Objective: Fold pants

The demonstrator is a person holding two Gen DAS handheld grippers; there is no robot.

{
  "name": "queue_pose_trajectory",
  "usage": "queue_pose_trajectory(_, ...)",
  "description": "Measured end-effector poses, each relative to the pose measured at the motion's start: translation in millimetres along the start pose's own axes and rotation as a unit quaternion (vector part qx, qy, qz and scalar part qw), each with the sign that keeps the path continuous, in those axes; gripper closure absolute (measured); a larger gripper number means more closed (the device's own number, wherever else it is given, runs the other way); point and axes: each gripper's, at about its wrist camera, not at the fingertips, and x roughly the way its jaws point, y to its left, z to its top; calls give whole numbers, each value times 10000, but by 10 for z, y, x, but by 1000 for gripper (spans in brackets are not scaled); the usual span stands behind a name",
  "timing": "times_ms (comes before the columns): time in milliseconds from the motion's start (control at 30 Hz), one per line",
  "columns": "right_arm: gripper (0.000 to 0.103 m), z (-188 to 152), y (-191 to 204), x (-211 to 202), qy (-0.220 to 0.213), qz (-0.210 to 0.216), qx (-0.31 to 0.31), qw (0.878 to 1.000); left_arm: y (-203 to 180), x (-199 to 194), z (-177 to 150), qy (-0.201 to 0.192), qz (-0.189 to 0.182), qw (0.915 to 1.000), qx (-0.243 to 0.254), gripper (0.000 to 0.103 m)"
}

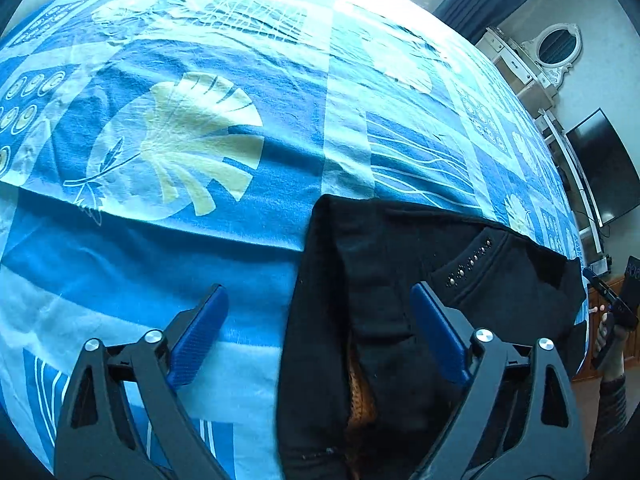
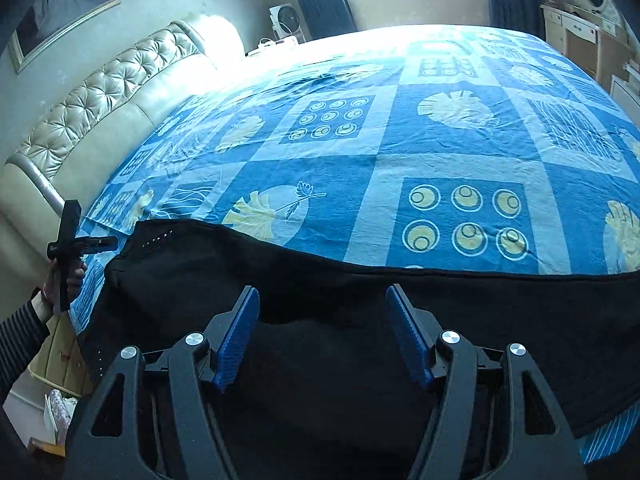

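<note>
along the lower edge of the bed, the black pants [image 2: 360, 280] lie stretched flat on the blue patterned sheet [image 2: 460, 152], running from the lower left of the right wrist view across to its right border; in the left wrist view they fill the lower middle and right, with a studded pocket [image 1: 470, 262] showing and an orange lining at the waist opening.

going left to right in the left wrist view: the left gripper [image 1: 320, 328] hangs over the sheet and the near edge of the pants, jaws apart, nothing between them. at the far right edge the other tool and a hand show small.

in the right wrist view: at the far left a hand [image 2: 66, 276] on a striped sleeve holds the other tool; the right gripper [image 2: 322, 332] hangs above the middle of the pants, jaws apart, pads not pressing cloth.

judging by this, the pants look laid out and a fold is about to be set up. the next move seems to call for each tool to drop to an edge and pinch it.

around: a tufted headboard [image 2: 112, 96] upper left, a fan [image 2: 286, 20], a window, a dresser upper right. nothing lies on the pants; the bed's edge is close.
</note>
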Motion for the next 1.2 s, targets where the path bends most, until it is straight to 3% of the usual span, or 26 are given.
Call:
queue_pose_trajectory(67,38,93,53,180,141,-92,-86,9998,37,121,94,74,-65,9999,40,23)
queue_pose_trajectory(267,38,314,94,582,581,221,-339,9975,-51,198,222,137,-660,9965,500,24)
queue_pose_trajectory(367,37,374,136,737,872,306,-583,9940,-241,280,182,295,-625,9928,979,27)
queue_pose_trajectory(400,32,391,146,773,956,274,-682,9927,-291,299,177,310,-613,9917,1083,27)
queue_pose_trajectory(467,30,428,161,820,1063,196,-858,9904,-345,318,198,343,-746,9901,1142,39)
queue_pose_trajectory(500,30,450,159,850,1139,192,-898,9892,-351,336,222,377,-795,9898,1118,53)
queue_pose_trajectory(633,30,488,195,949,1492,232,-1061,9828,-309,410,268,472,-480,9931,955,78)
queue_pose_trajectory(667,33,477,227,978,1614,258,-1127,9801,-308,403,274,483,-470,9931,955,82)
queue_pose_trajectory(700,57,455,264,1027,1798,287,-1178,9762,-300,398,280,510,-514,9929,942,91)
queue_pose_trajectory(733,74,428,309,1071,1958,285,-1227,9725,-300,395,287,536,-549,9928,922,92)
queue_pose_trajectory(767,78,400,367,1082,1992,242,-1353,9703,-307,379,287,526,-525,9927,951,93)
queue_pose_trajectory(800,88,381,432,1076,1992,183,-1492,9684,-337,367,285,496,-487,9924,1013,94)
queue_pose_trajectory(833,90,382,496,1041,1915,38,-1613,9681,-365,344,283,452,-428,9922,1076,94)
queue_pose_trajectory(1000,90,495,695,558,1000,-497,-1814,9771,-398,24,349,-13,-690,9939,860,95)
queue_pose_trajectory(1100,90,488,841,244,492,-939,-2010,9738,-458,-211,356,-299,-968,9918,774,95)
queue_pose_trajectory(1200,90,293,1054,-47,43,-1365,-2365,9620,-538,-483,251,-582,-1291,9870,763,95)
